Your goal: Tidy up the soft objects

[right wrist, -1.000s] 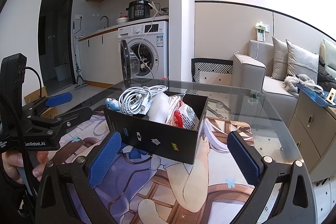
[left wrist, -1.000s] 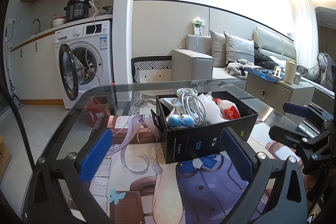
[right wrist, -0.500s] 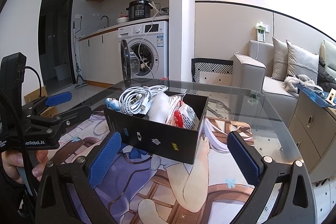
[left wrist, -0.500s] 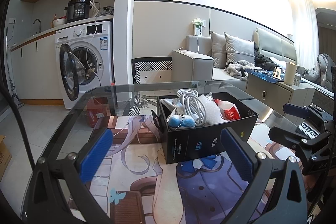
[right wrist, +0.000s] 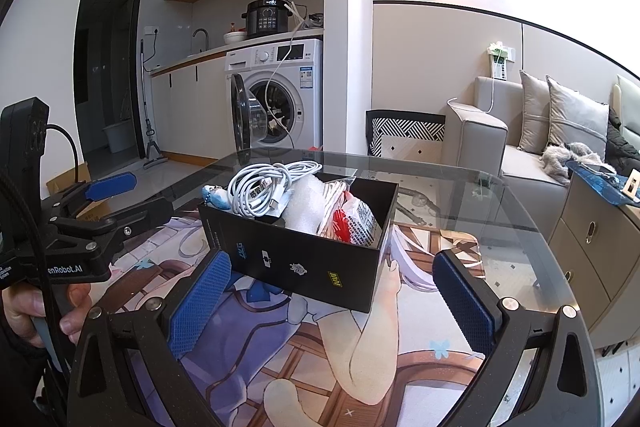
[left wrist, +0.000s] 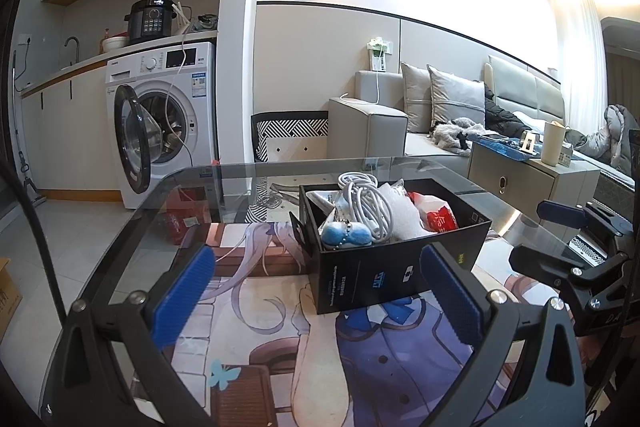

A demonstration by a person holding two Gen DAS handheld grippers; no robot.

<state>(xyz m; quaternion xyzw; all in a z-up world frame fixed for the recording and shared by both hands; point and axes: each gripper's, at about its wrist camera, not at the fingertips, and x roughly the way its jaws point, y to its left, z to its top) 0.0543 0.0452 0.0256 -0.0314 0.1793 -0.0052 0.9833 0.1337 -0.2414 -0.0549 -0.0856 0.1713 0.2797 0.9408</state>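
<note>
A black box stands on the printed mat on the glass table. It holds a coiled white cable, a blue plush, white foam wrap and a red-and-white packet. My left gripper is open and empty, in front of the box. My right gripper is open and empty, near the box's front side. Each gripper shows in the other's view.
The printed mat covers the glass table. A washing machine with its door open stands beyond the table. A grey sofa and a cabinet are to the right.
</note>
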